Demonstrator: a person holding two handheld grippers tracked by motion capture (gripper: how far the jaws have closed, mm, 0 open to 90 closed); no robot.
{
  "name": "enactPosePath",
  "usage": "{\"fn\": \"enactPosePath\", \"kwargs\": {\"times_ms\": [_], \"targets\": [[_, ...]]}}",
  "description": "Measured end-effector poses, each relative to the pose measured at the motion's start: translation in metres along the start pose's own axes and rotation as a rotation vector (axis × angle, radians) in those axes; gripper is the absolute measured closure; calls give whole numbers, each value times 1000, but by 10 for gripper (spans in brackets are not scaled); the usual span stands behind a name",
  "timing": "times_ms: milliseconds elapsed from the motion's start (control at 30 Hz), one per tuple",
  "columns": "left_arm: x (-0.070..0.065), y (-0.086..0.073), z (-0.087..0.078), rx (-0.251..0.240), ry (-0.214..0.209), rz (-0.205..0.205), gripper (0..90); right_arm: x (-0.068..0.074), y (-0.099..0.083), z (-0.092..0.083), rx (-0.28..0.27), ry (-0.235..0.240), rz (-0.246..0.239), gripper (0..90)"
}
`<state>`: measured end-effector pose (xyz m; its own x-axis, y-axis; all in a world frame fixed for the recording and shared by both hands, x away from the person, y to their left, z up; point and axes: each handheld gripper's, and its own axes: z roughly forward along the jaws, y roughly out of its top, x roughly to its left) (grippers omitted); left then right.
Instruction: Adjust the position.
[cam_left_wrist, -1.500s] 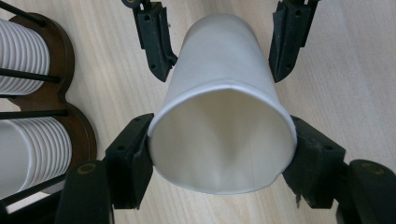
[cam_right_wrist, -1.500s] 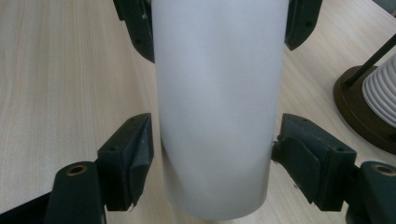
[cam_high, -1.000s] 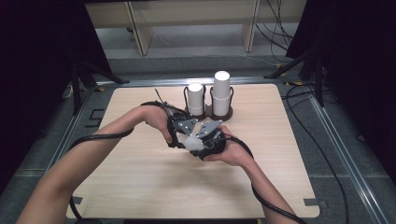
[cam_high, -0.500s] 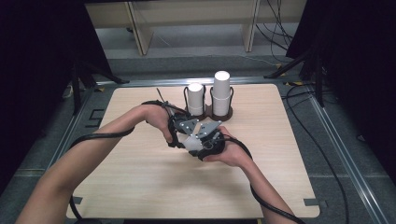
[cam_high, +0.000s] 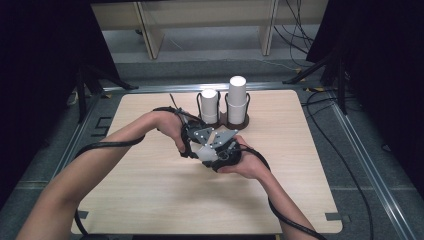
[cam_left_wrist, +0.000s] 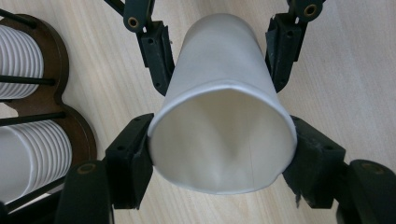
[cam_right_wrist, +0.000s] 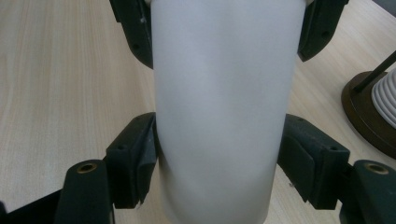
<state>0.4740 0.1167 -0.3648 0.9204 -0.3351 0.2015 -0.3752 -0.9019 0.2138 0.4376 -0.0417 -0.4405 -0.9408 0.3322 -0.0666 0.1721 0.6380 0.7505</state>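
Pale wooden table (cam_high: 150, 200), dark surroundings and a shelf frame behind; I am working at mid-table, in front of a brown two-ring holder (cam_high: 239, 123) that carries two stacks of white cups, the shorter stack (cam_high: 209, 106) on the left, the taller stack (cam_high: 237, 99) on the right.

Left to right: my left gripper (cam_high: 192, 142) has its jaws clenched on a white paper cup (cam_left_wrist: 223, 112) near the open rim, which bows slightly under the pinch. In the left gripper view the cup lies level above the table, mouth toward the camera, with the holder at the picture's left edge.

My right gripper (cam_high: 222, 150) meets it from the other side; its jaws have just been closing, and the right gripper view shows the pads set against the cup's wall further along its length.

Judged progress: one cup is out of the stacks and gripped by both tools between them, just in front of the holder. What I take to remain is the transfer or separation itself, then setting the cup down; both stacks are otherwise full.
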Motion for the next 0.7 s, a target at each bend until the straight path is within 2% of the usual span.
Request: {"fn": "enactPosePath", "kwargs": {"times_ms": [267, 300, 433, 500, 533, 667, 700], "targets": [[-1, -1, 1, 4, -2, 1, 316, 0, 0, 0, -1, 1, 1, 332], [-1, -1, 0, 5, -1, 1, 316, -1, 0, 1, -3, 3, -23, 333], [-1, -1, 0, 6, -3, 1, 316, -2, 0, 1, -6, 1, -30, 336], [-1, -1, 1, 7, -1, 4, 315, -1, 0, 1, -3, 9, -23, 337], [-1, 0, 1, 6, -1, 5, 315, 0, 0, 1, 3, 4, 2, 336], [-1, 0, 0, 5, -1, 6, 315, 0, 0, 2, 0, 7, -8, 336], [-1, 1, 0, 6, -1, 8, 315, 0, 0, 2, 3, 9, 3, 336]]}}
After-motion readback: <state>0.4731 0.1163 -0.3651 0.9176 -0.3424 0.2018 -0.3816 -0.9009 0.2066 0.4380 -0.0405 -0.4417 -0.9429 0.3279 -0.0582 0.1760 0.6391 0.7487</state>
